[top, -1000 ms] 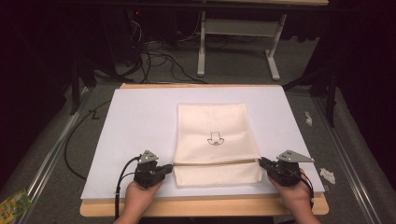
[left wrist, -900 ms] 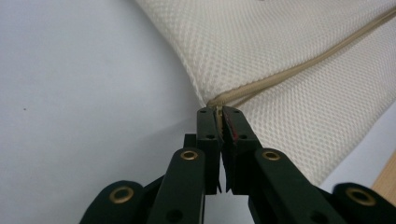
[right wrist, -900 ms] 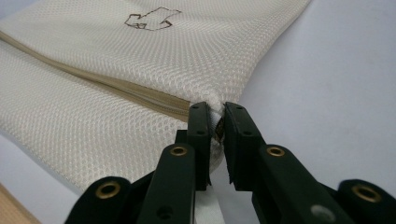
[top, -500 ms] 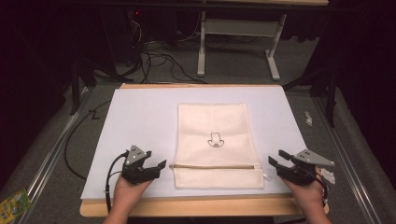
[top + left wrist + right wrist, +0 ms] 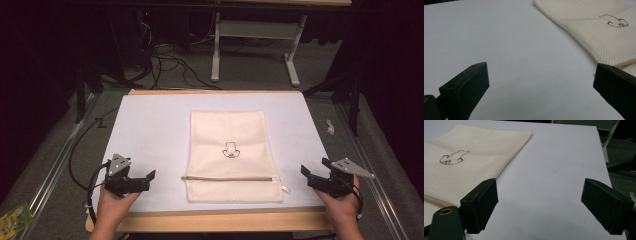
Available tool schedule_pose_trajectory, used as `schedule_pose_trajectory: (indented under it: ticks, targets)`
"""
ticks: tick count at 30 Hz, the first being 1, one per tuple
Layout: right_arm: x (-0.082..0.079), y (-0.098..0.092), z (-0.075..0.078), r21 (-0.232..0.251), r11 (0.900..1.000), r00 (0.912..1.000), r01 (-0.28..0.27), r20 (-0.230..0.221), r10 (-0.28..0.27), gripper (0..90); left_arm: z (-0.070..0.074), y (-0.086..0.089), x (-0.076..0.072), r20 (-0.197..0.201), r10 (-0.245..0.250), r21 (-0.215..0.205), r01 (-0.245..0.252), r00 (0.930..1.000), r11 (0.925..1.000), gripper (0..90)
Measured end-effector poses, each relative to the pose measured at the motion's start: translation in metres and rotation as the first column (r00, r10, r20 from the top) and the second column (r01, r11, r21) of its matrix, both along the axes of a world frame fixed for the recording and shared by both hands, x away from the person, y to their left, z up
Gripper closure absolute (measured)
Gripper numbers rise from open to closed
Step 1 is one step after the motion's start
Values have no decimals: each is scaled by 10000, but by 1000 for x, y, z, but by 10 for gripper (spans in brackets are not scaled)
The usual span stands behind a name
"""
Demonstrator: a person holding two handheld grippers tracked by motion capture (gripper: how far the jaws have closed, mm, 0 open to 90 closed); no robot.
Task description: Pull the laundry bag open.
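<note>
The dark room is surrounding a white tabletop (image 5: 150,130), where a cream mesh bag (image 5: 231,150) is lying flat at centre. Left tool (image 5: 142,177) and right tool (image 5: 311,175) are sitting released beside the bag; a careless approach risks rumpling its zipper (image 5: 230,178) edge.

A cream mesh pouch (image 5: 231,155) lies flat on the white sheet, slightly right of centre in the high view, its long sides running toward the top of the frame. A small dark outline drawing (image 5: 230,151) sits near the middle of its face. A closed zipper (image 5: 231,178) crosses it near the lower edge, with a small white pull tab (image 5: 285,189) at the lower right corner.
</note>
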State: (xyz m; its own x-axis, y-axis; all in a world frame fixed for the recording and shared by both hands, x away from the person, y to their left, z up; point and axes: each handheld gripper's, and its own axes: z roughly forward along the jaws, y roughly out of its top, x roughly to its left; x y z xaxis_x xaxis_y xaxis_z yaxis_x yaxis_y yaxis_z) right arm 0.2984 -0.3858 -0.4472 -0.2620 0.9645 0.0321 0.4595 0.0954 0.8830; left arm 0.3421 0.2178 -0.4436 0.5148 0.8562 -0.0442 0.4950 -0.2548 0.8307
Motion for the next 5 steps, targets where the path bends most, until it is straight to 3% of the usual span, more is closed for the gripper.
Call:
schedule_pose_trajectory:
  ticks: [5]
  targets:
    - [-3, 0, 0, -8, 10000, 10000, -13, -15, 13, 136, -3, 3, 0, 98, 188, -87, -187, 9998, 9998, 1]
